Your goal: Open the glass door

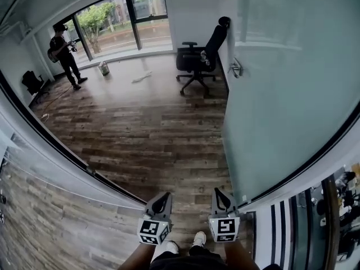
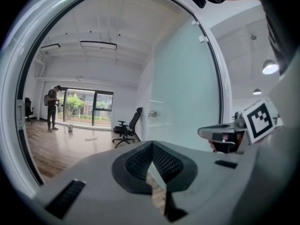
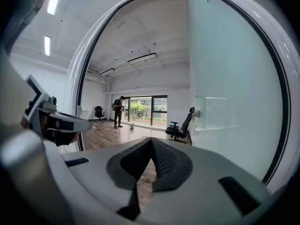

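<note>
The frosted glass door (image 1: 281, 94) stands swung inward on my right, its metal handle (image 1: 236, 68) on the far edge. It also fills the right of the left gripper view, door (image 2: 185, 93) and handle (image 2: 152, 113), and of the right gripper view, door (image 3: 229, 102) and handle (image 3: 197, 113). My left gripper (image 1: 163, 196) and right gripper (image 1: 218, 191) are side by side in the doorway, low in the head view, well short of the handle. Both point into the room. The left gripper (image 2: 151, 144) is shut and empty. The right gripper (image 3: 151, 140) is shut and empty too.
A black office chair (image 1: 199, 58) stands by the door's far edge. A person (image 1: 64, 52) stands near the windows (image 1: 121, 21), with a small bucket (image 1: 104, 67) and a white scrap (image 1: 140, 77) on the wood floor. A glass wall (image 1: 45, 167) runs along my left.
</note>
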Motion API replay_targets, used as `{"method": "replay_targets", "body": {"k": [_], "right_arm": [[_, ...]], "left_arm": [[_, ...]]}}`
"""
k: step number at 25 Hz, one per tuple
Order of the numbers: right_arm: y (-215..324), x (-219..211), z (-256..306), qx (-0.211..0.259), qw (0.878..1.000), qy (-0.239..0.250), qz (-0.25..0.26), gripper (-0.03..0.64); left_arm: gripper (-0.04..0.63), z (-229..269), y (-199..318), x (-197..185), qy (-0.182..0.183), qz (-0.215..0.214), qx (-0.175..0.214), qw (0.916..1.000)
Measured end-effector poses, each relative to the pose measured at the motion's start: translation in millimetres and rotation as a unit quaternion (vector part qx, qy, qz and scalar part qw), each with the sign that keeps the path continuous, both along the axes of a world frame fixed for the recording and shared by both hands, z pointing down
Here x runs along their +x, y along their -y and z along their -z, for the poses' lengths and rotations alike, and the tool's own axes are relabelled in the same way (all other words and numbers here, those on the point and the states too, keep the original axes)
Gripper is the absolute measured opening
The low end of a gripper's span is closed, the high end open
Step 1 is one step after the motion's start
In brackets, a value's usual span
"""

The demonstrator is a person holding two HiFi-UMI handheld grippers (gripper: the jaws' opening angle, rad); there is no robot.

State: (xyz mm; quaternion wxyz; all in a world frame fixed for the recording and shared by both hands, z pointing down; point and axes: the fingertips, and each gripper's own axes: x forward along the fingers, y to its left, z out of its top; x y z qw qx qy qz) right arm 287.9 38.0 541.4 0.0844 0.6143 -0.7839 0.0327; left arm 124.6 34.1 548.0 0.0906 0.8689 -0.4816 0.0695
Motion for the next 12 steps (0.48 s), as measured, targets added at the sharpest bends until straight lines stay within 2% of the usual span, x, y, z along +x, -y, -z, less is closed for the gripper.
{"method": "replay_targets", "body": {"k": [5,12], "right_arm": [[-32,-41,7,0.000,1.000,-0.001,-0.006,0.015],[-91,-116,12,0.006,1.000,-0.014,-0.002,0.015]], "left_arm": [[0.002,0,-32,-38,-0.022,-0.001,-0.001,0.9998],[0.002,8,-84,-112,-0.021,0.005,0.006,0.9997]]}}
